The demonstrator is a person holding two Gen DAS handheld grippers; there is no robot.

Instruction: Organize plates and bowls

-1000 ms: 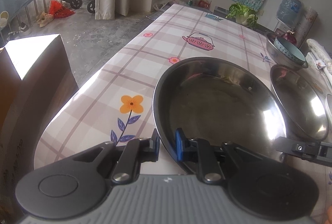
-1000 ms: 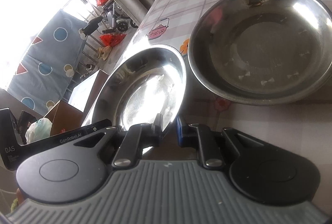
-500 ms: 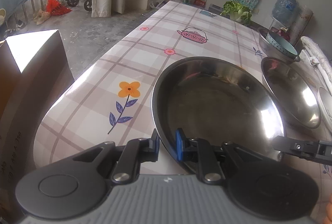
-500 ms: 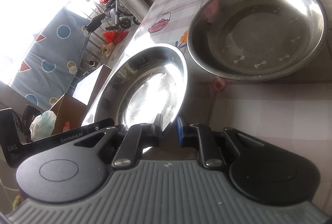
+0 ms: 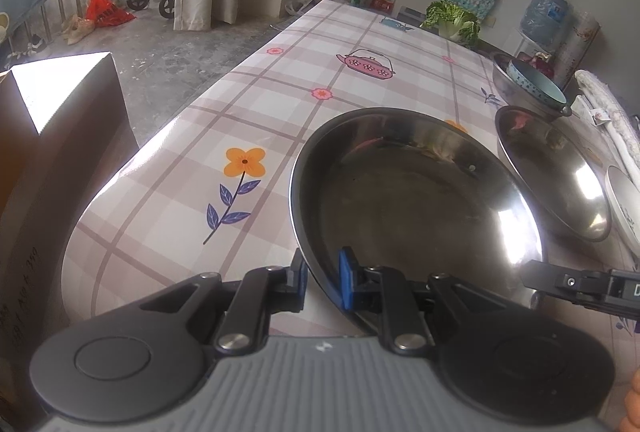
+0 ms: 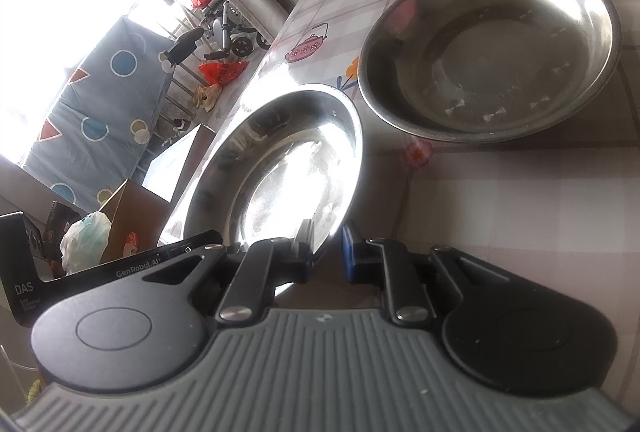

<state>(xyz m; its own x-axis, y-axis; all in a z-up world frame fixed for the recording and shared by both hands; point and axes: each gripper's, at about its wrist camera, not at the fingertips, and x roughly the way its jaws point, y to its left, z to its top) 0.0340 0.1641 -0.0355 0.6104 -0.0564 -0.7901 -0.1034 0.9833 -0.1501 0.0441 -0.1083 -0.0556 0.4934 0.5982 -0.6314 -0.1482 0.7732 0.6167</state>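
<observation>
Both grippers hold one shallow steel plate [image 5: 416, 200], also in the right wrist view [image 6: 288, 168], lifted above the checked tablecloth. My left gripper [image 5: 322, 282] is shut on its near rim. My right gripper [image 6: 326, 248] is shut on its opposite rim, and its body shows at the right in the left wrist view [image 5: 580, 284]. A second steel plate [image 6: 492, 48] lies on the table beyond; it also shows in the left wrist view [image 5: 552, 172]. A steel bowl [image 5: 516, 88] with a blue bowl [image 5: 536, 84] inside stands farther back.
The table's left edge [image 5: 188, 112] drops to the floor, with a cardboard box [image 5: 60, 136] beside it. A cabbage [image 5: 452, 18] sits at the far end. A white plate [image 5: 624, 208] and a rolled cloth [image 5: 608, 116] lie at the right.
The held plate has moved back toward the near end of the table with both grippers; the second steel plate and the bowls now appear farther away.
</observation>
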